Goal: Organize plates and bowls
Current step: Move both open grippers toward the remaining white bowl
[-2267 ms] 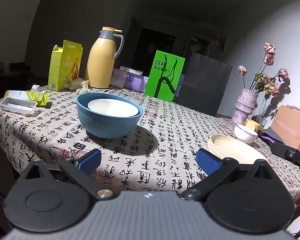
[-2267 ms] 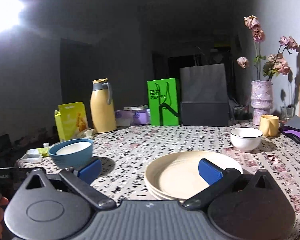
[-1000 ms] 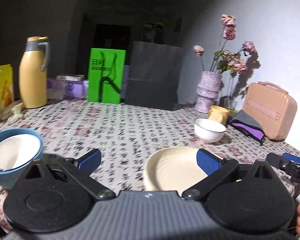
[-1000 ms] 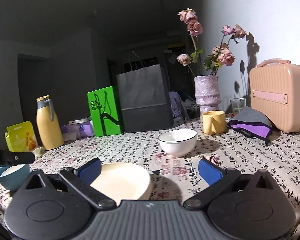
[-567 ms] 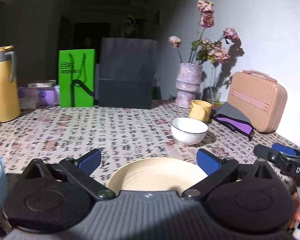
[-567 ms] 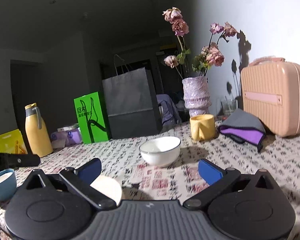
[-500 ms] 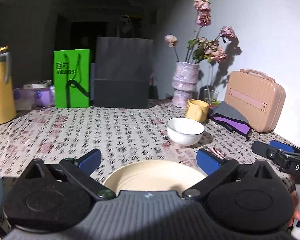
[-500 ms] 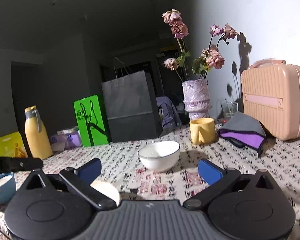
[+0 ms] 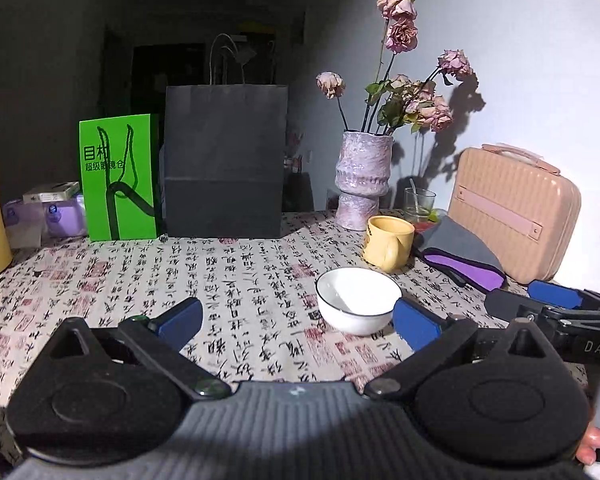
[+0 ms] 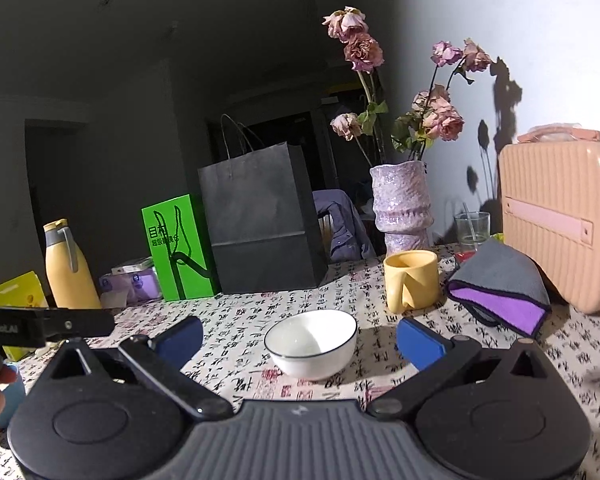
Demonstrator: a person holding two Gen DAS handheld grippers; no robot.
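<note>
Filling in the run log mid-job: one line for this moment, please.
left gripper: open, empty | right gripper: open, empty | white bowl: upright on tablecloth, between right gripper's fingers, ungrasped

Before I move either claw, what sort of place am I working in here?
Most likely a home dining table, dimly lit. A calligraphy-print tablecloth covers it, with a white bowl and yellow mug set out, plus a vase of dried roses against the wall.

White bowl (image 10: 311, 343) centred between spread fingers (image 10: 419, 343), yellow mug (image 10: 411, 281) behind
</note>
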